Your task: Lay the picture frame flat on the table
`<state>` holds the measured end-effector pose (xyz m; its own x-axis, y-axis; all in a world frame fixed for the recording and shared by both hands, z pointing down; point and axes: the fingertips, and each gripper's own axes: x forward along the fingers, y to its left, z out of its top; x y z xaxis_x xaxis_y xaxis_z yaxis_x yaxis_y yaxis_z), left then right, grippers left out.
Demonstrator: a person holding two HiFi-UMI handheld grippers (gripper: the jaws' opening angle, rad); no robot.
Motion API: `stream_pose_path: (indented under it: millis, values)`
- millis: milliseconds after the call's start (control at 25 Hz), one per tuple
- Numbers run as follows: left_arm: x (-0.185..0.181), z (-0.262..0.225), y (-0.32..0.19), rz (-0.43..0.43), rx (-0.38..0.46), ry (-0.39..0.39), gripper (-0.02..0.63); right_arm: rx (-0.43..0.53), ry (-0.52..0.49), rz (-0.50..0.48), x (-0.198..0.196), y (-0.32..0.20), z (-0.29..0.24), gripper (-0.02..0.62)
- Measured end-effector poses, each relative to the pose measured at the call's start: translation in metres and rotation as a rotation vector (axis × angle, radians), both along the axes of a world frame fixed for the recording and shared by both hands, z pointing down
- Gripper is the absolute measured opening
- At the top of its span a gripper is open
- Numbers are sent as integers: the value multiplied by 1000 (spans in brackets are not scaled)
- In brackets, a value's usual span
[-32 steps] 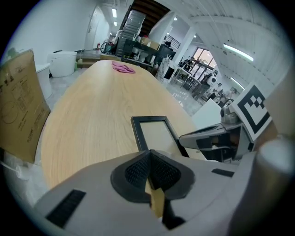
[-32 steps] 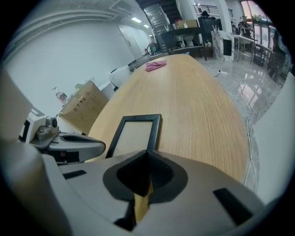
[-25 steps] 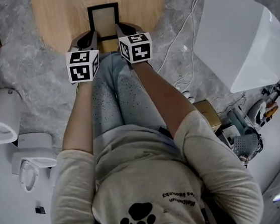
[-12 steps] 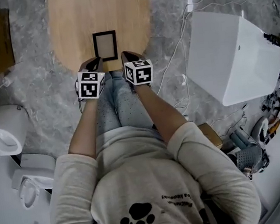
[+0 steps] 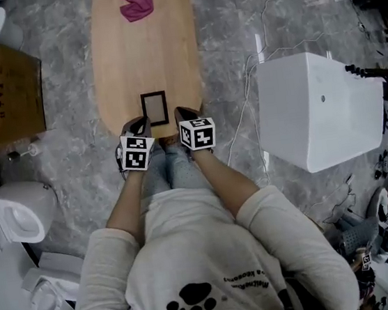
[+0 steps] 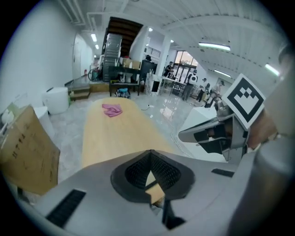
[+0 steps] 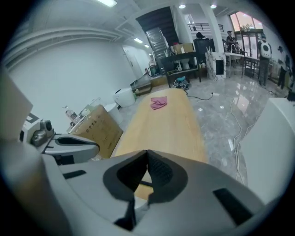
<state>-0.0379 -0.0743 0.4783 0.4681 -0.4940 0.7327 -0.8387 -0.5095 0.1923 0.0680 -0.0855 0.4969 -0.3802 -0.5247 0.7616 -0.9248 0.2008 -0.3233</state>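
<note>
The picture frame [image 5: 155,108], black-edged with a pale inside, appears to lie flat on the near end of the long wooden table [image 5: 143,52]. My left gripper [image 5: 140,124] is just behind the frame's near left corner and my right gripper [image 5: 181,111] is by its near right corner. Both are apart from the frame. In the left gripper view the jaws [image 6: 150,160] are shut with nothing between them. The right gripper's jaws [image 7: 146,161] are likewise shut and empty. Through their gap only a thin dark strip shows against the table.
A pink cloth [image 5: 135,2] lies at the table's far end. A cardboard box [image 5: 3,90] stands on the floor to the left, a large white box [image 5: 315,111] to the right. Cables [image 5: 251,45] run over the grey floor. A white fixture [image 5: 15,211] sits at lower left.
Both grippers have drawn back from the frame's sides to just behind its near edge. The head view has pulled back and now shows the whole table.
</note>
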Motion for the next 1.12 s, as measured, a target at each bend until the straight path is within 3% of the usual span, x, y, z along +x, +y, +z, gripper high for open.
stream_pose_path:
  millis: [120,520,1120]
  values:
    - [5,-28,0,9,108,-11,8,49,1,-19,1,2,-24,11]
    - [6,-117,-9,-95,283,113,8,245,-54,-18,-6,2,-113,11]
    - [-15,-229,-18,-184,526,149,8,598,-26,0,-3,-7,-248,11]
